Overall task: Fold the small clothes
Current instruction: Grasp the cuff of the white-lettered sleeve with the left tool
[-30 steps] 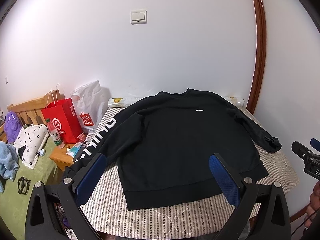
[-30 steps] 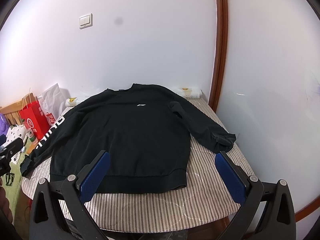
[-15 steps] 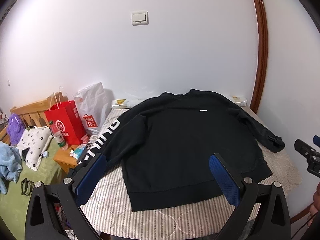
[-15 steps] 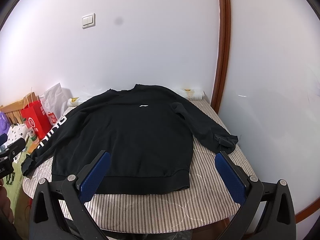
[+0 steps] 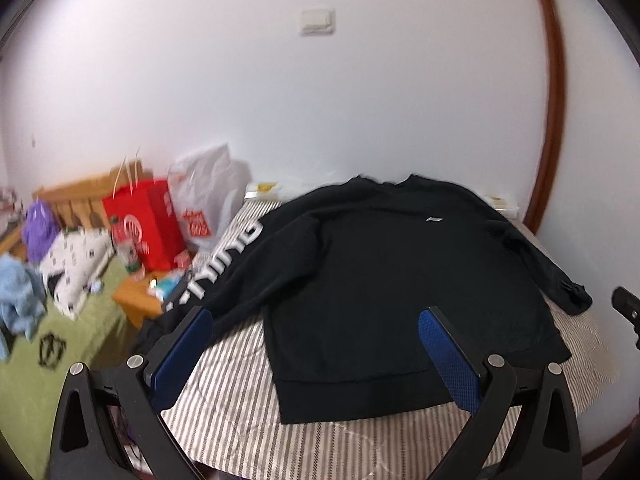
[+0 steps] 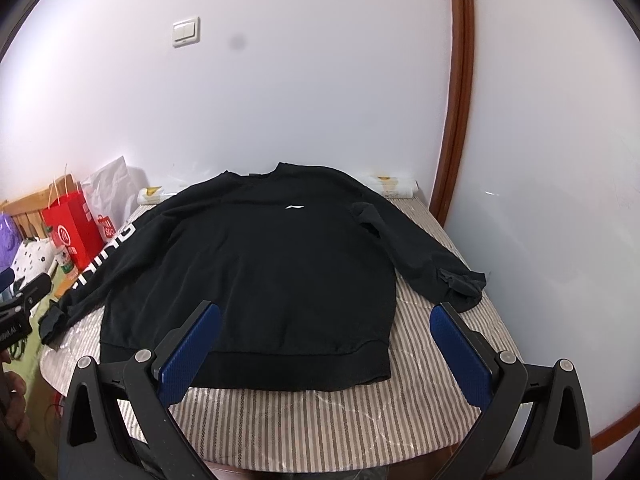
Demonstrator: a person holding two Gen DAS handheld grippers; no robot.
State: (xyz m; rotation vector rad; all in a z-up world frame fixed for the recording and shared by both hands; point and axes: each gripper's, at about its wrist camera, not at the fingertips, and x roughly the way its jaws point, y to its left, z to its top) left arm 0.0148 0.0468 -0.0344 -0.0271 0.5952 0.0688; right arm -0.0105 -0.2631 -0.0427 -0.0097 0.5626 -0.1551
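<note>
A black sweatshirt (image 5: 392, 280) (image 6: 272, 272) lies flat, front up, on a striped table (image 6: 320, 424), collar toward the wall and hem toward me. Its left sleeve with white letters (image 5: 224, 264) hangs over the table's left edge. Its right sleeve (image 6: 424, 256) lies out to the right, cuff bunched. My left gripper (image 5: 316, 344) is open and empty, held above the hem's left part. My right gripper (image 6: 324, 344) is open and empty, above the hem's right part.
A red paper bag (image 5: 144, 224) and a white plastic bag (image 5: 212, 204) stand left of the table by a wooden stool (image 5: 136, 304). A bed with a green cover (image 5: 36, 364) and clothes lies far left. The wall and a brown door frame (image 6: 452, 120) bound the table.
Both grippers have drifted a little; the left view has swung right and is motion-blurred. The sweatshirt has not moved and both grippers stay open.
</note>
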